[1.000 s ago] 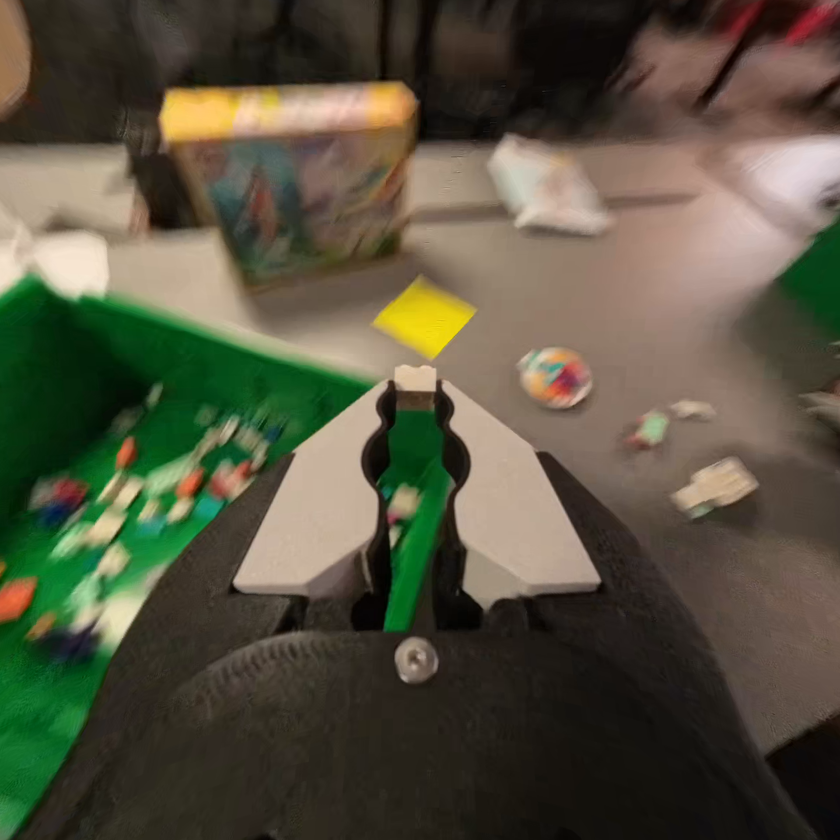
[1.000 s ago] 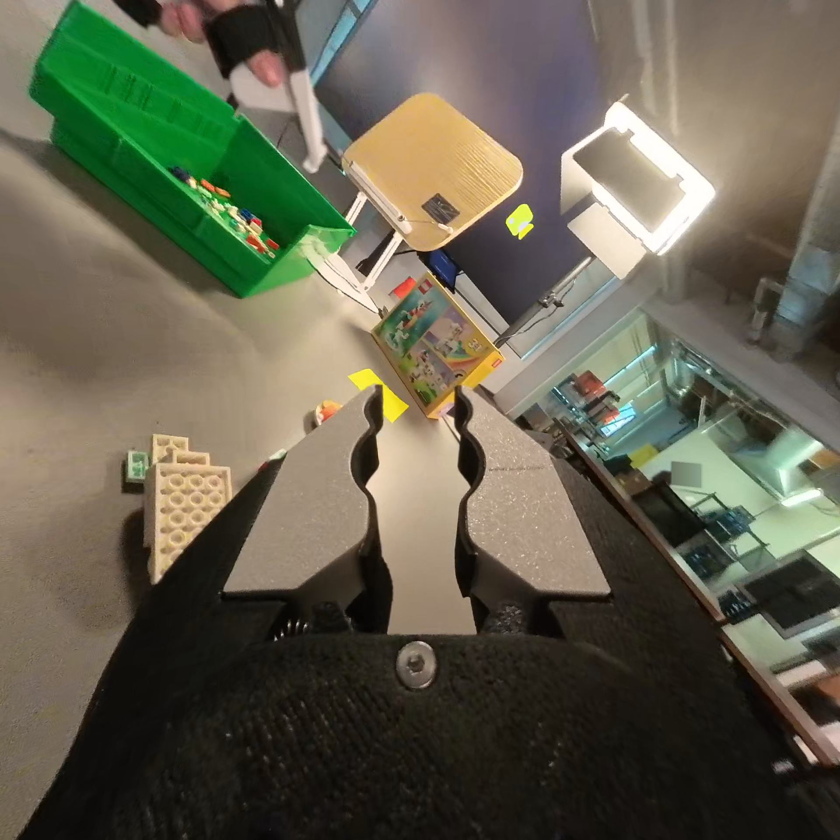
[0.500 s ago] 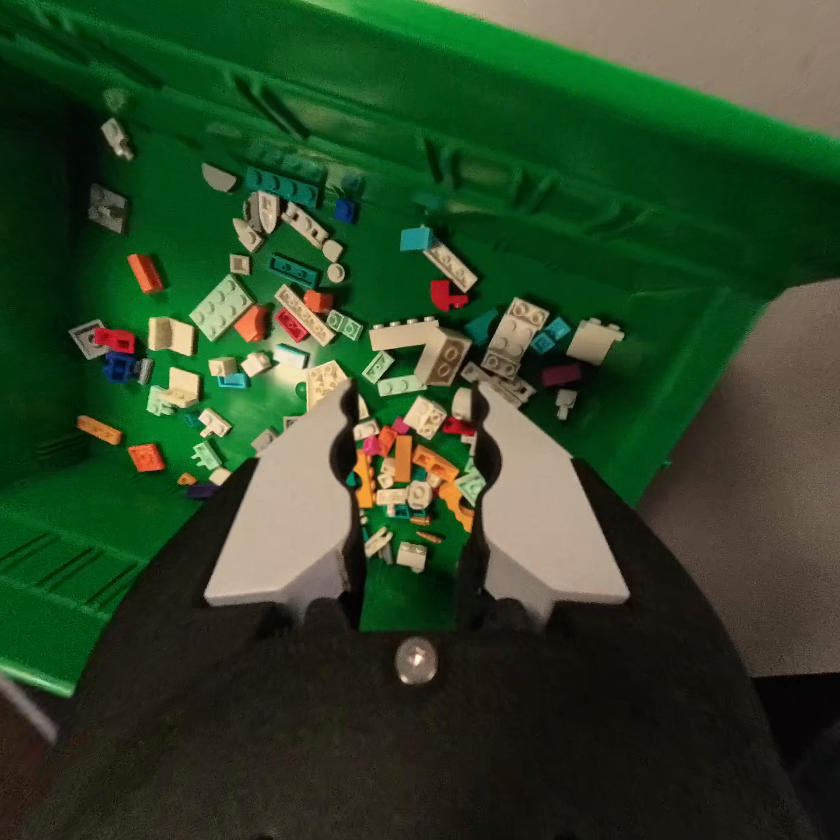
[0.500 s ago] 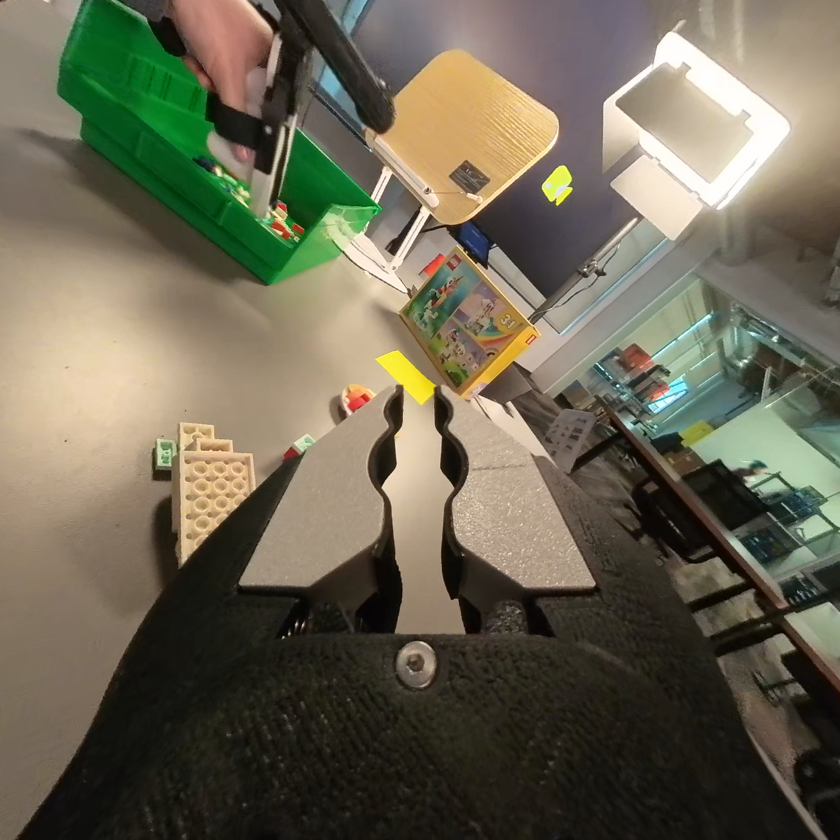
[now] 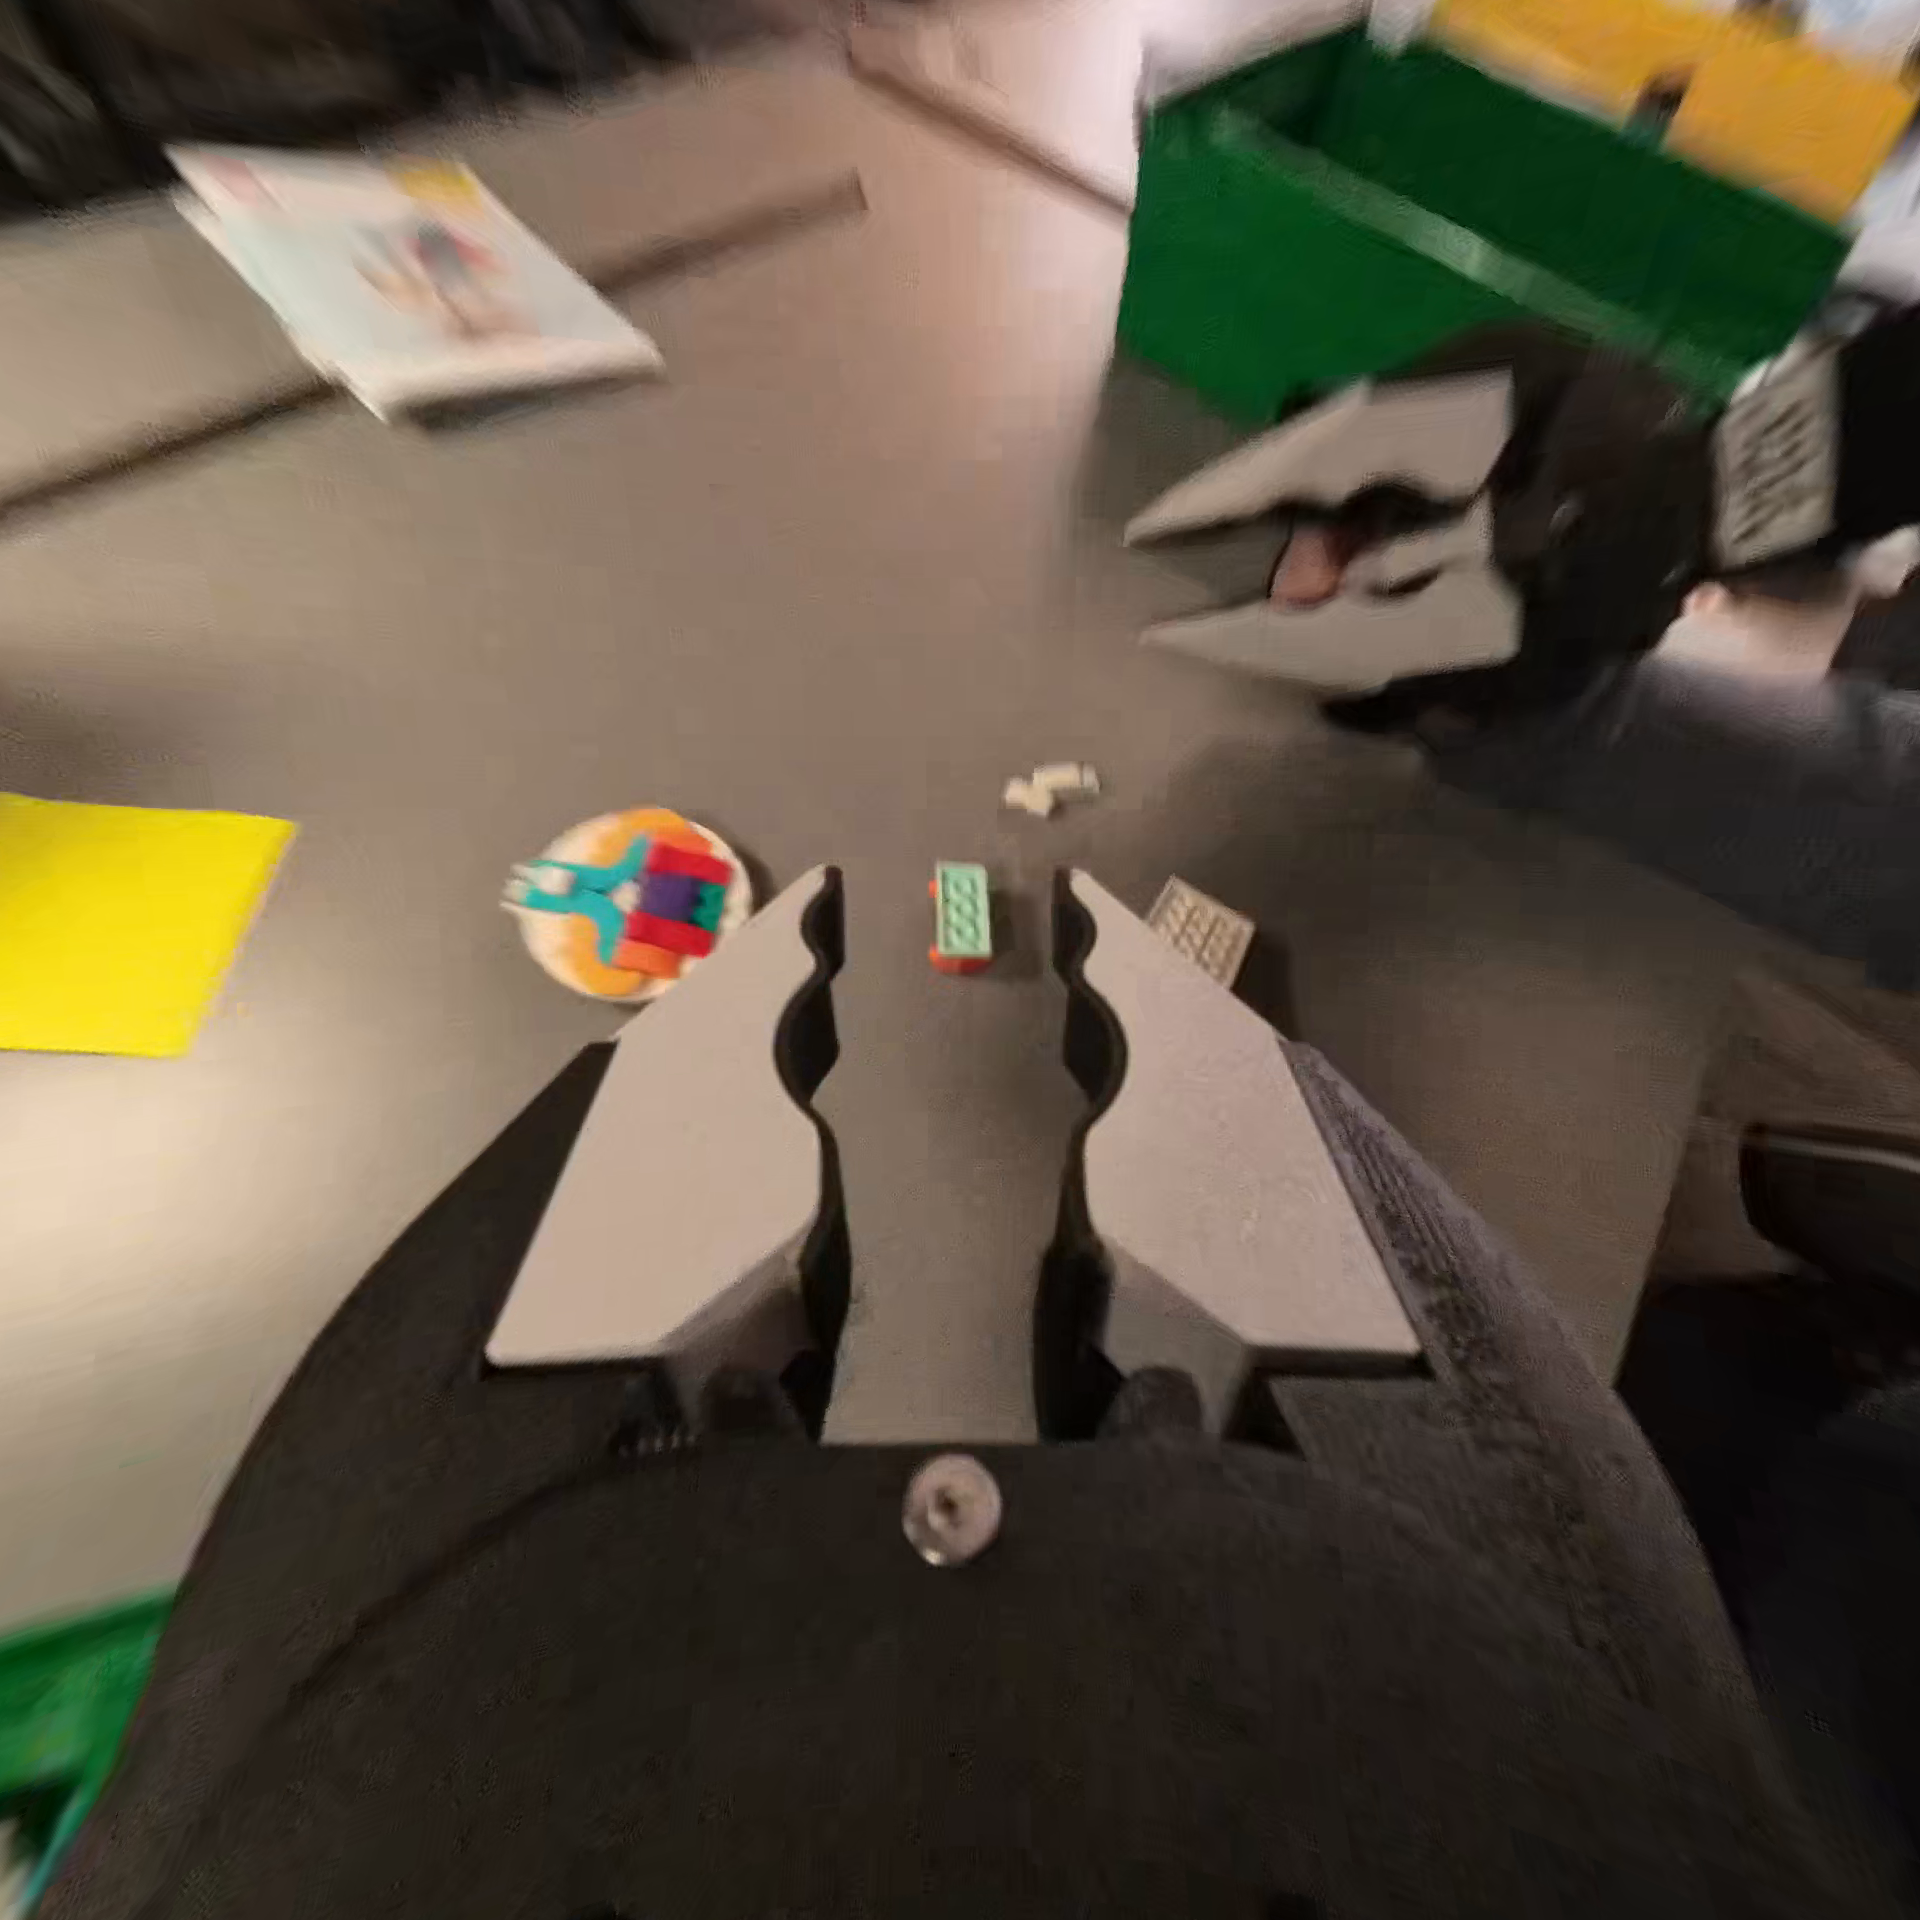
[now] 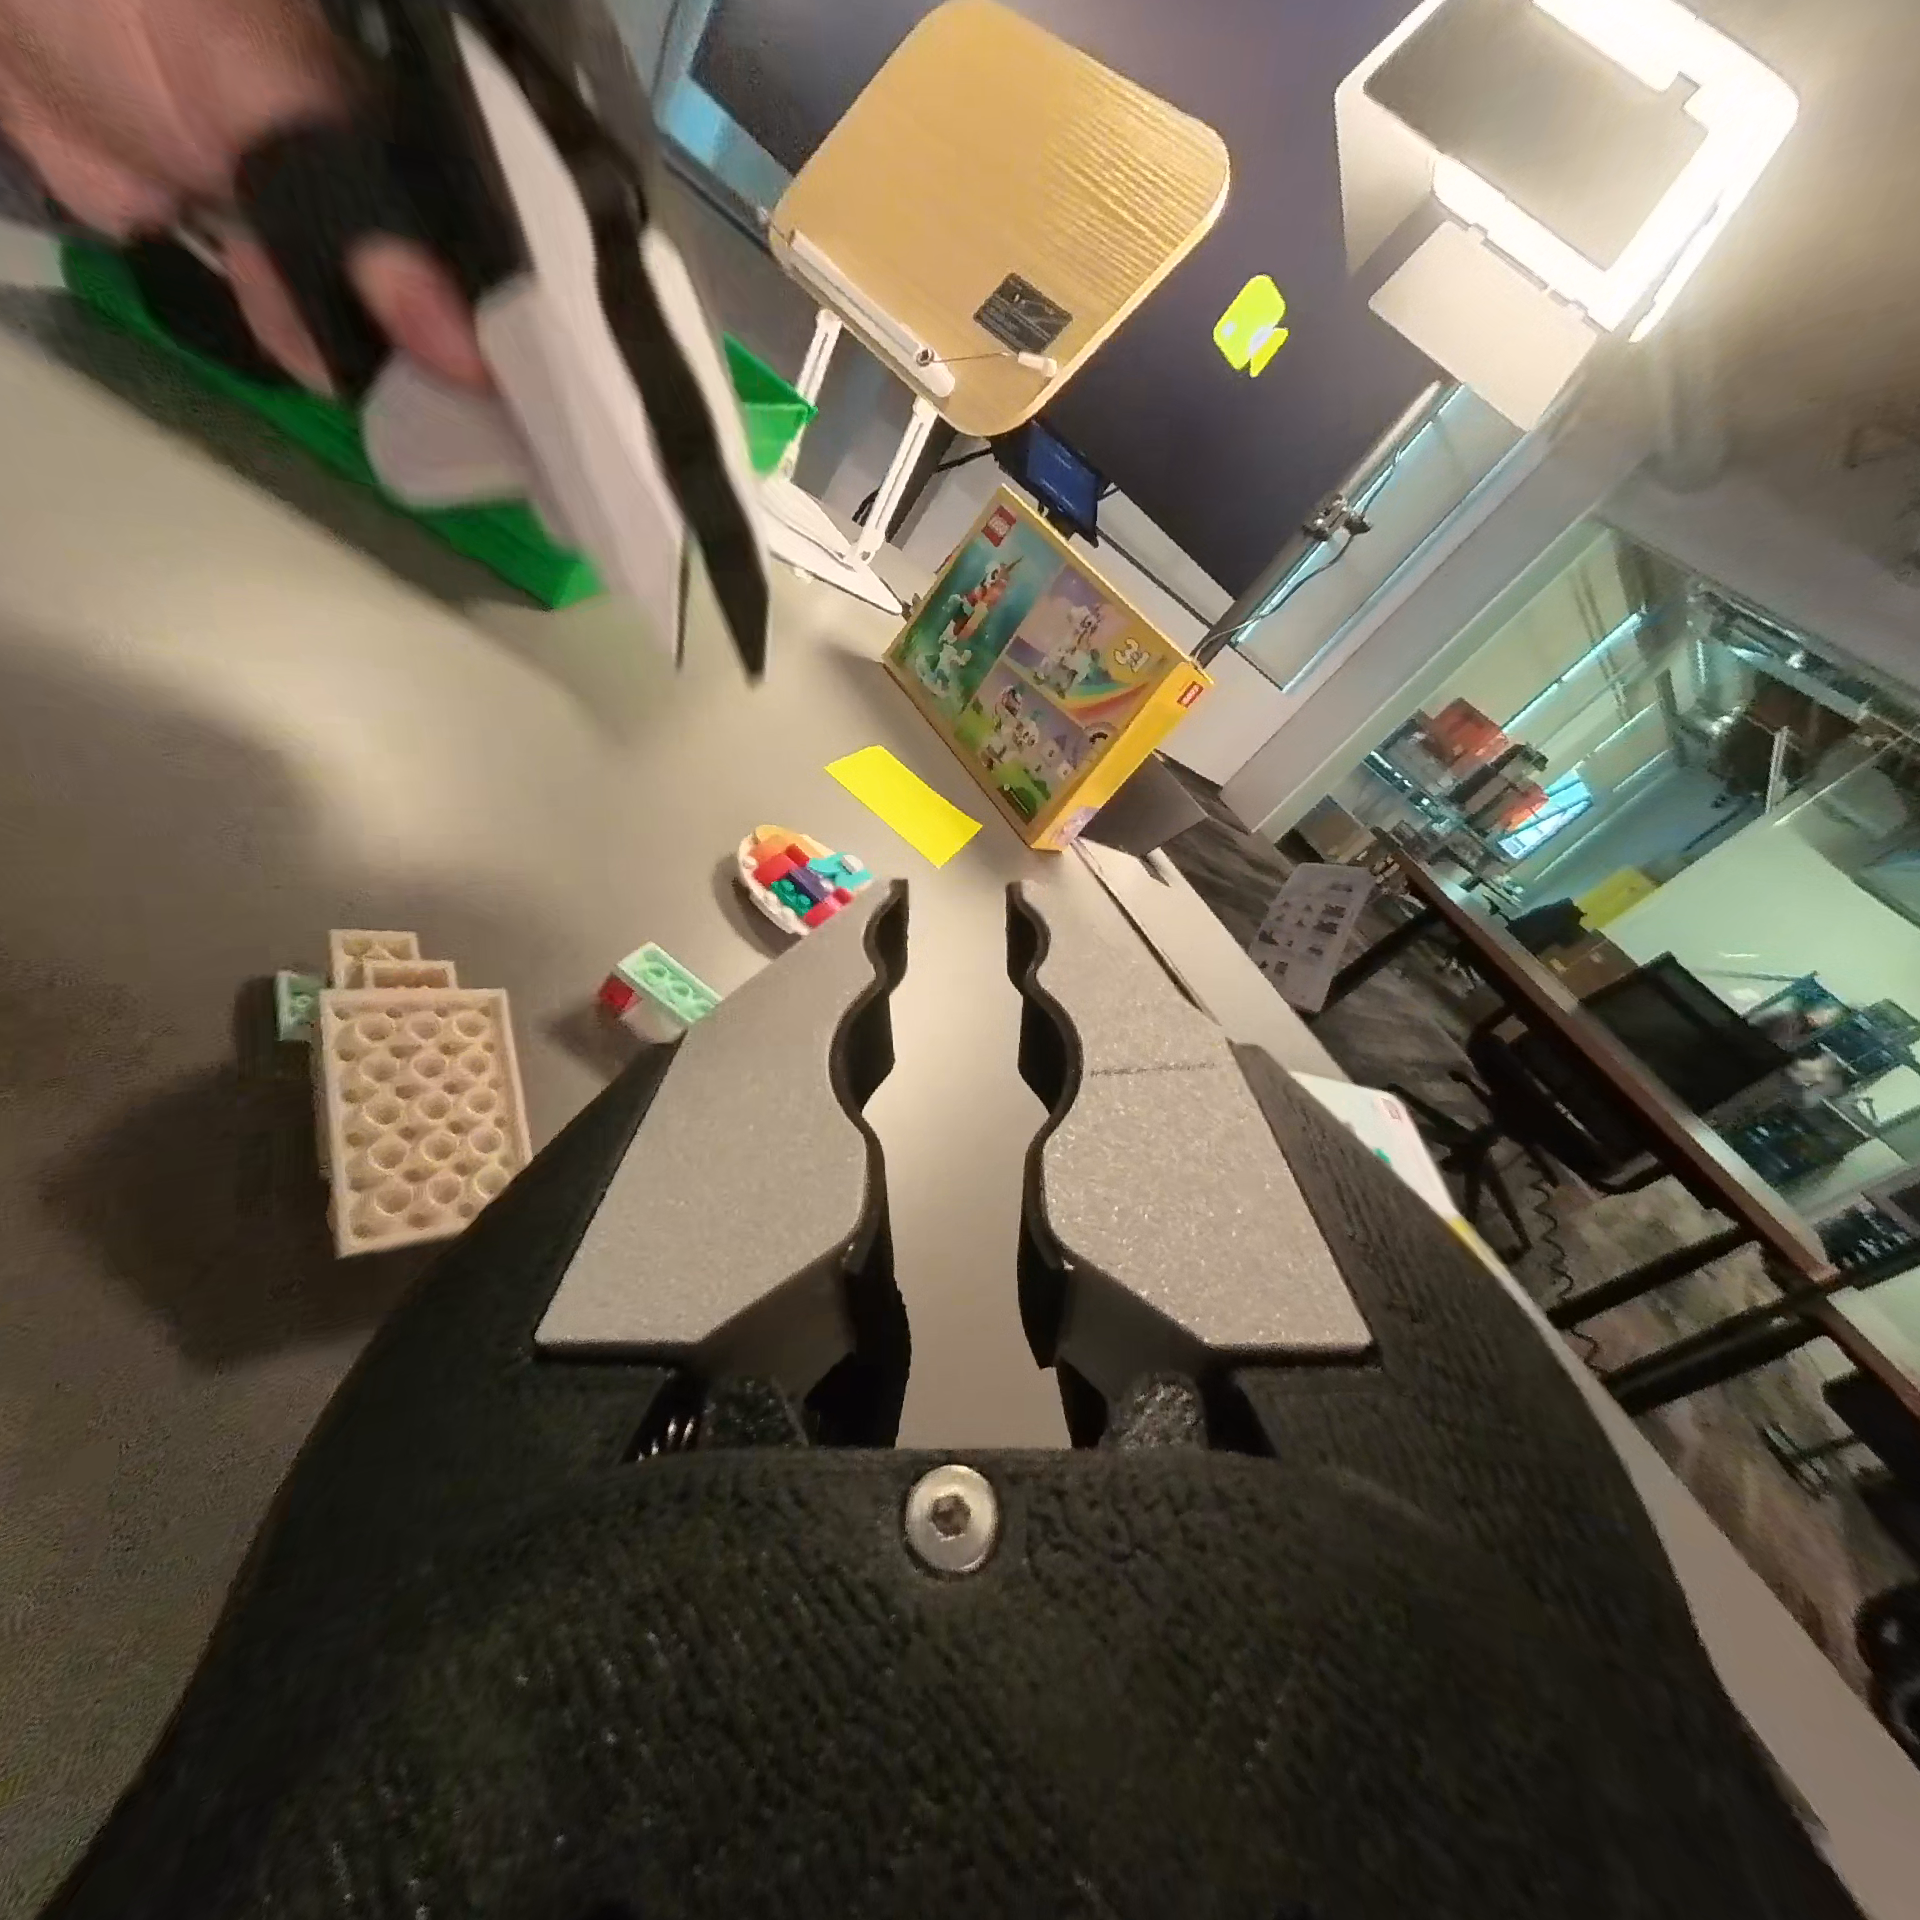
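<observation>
Grey matte tabletop (image 5: 727,623) carries everything here. The left gripper (image 5: 943,894) hangs above it with its jaws spread wide and nothing between them; seen through the gap lies a small mint-green studded brick on a red piece (image 5: 964,920), clear of both fingertips. Left of it sits a round white plate stacked with red, purple, orange and teal bricks (image 5: 634,902), and farther left a flat yellow paper square (image 5: 114,925). A cream studded plate (image 5: 1203,928) peeks from behind the right finger, with some small white bits (image 5: 1049,787) beyond, too blurred to tell their shape.

The right gripper (image 6: 956,902) is likewise empty, its jaws parted by a narrower gap, held low over the table. Beside its left finger lies a cream brick plate, underside up (image 6: 416,1112). Farther off stand a colourful toy box with yellow edges (image 6: 1039,686) and a green plastic bin (image 6: 457,520).
</observation>
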`<state>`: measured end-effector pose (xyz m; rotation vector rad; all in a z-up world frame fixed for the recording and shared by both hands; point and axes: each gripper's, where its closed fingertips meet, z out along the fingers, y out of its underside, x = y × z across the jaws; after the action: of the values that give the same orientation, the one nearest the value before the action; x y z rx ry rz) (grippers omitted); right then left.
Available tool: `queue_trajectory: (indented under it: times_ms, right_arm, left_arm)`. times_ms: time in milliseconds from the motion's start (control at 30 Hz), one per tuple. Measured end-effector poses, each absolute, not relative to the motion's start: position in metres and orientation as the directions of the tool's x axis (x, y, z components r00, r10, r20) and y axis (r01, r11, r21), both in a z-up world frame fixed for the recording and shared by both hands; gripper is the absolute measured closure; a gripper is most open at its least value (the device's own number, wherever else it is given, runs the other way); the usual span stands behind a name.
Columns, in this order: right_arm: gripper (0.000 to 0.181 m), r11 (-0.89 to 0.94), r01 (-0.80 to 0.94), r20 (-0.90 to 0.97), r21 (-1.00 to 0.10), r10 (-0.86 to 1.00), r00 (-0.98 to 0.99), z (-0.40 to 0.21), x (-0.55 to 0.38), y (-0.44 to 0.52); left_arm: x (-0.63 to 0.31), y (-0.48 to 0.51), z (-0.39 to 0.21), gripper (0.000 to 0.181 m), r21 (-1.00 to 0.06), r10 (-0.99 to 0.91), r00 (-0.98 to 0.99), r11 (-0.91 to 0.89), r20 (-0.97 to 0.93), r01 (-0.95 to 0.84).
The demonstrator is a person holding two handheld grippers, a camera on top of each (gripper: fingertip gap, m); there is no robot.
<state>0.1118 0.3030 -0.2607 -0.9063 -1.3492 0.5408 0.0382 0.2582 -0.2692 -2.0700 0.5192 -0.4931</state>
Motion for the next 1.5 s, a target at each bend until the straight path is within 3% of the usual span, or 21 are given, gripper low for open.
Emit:
queue_trajectory:
  times_ms: [133, 267, 367, 467, 567, 667, 1133, 1267, 1333, 1500]
  right_arm:
    - [0.165, 0.546, 0.179, 0.571, -0.819, 0.808, 0.145, -0.268, 0.110, 0.303]
    - [0.163, 0.491, 0.212, 0.519, -0.845, 0.849, 0.101, -0.277, 0.108, 0.302]
    - [0.159, 0.407, 0.267, 0.438, -0.874, 0.897, 0.066, -0.288, 0.103, 0.301]
    - [0.152, 0.309, 0.352, 0.365, -0.884, 0.925, 0.103, -0.300, 0.101, 0.308]
    - [0.149, 0.262, 0.378, 0.333, -0.888, 0.933, 0.136, -0.303, 0.099, 0.311]
    - [0.153, 0.273, 0.392, 0.358, -0.878, 0.920, 0.162, -0.302, 0.099, 0.312]
    - [0.173, 0.222, 0.388, 0.333, -0.894, 0.910, 0.246, -0.299, 0.097, 0.315]
    - [0.168, 0.263, 0.426, 0.397, -0.866, 0.879, 0.264, -0.301, 0.098, 0.319]
    - [0.175, 0.290, 0.441, 0.430, -0.850, 0.865, 0.259, -0.302, 0.099, 0.318]
    - [0.177, 0.376, 0.505, 0.531, -0.777, 0.822, 0.206, -0.307, 0.100, 0.318]
  left_arm:
    - [0.069, 0.276, -0.333, 0.136, -0.735, -0.593, 0.785, -0.611, 0.180, -0.293]
    - [0.073, 0.282, -0.362, 0.138, -0.659, -0.602, 0.792, -0.635, 0.097, -0.402]
    - [0.070, 0.285, -0.369, 0.162, -0.635, -0.599, 0.800, -0.633, 0.039, -0.443]
    - [0.070, 0.293, -0.358, 0.164, -0.712, -0.583, 0.812, -0.574, 0.010, -0.404]
    - [0.087, 0.297, -0.322, 0.165, -0.868, -0.592, 0.796, -0.455, 0.129, -0.198]
    - [0.095, 0.298, -0.301, 0.166, -0.912, -0.601, 0.772, -0.404, 0.207, -0.069]
    - [0.105, 0.299, -0.299, 0.166, -0.928, -0.585, 0.789, -0.370, 0.187, -0.055]
    - [0.108, 0.299, -0.298, 0.166, -0.920, -0.582, 0.771, -0.393, 0.260, 0.014]
    - [0.114, 0.297, -0.296, 0.166, -0.915, -0.592, 0.748, -0.400, 0.300, 0.050]
    - [0.114, 0.296, -0.303, 0.165, -0.909, -0.606, 0.754, -0.416, 0.255, -0.027]
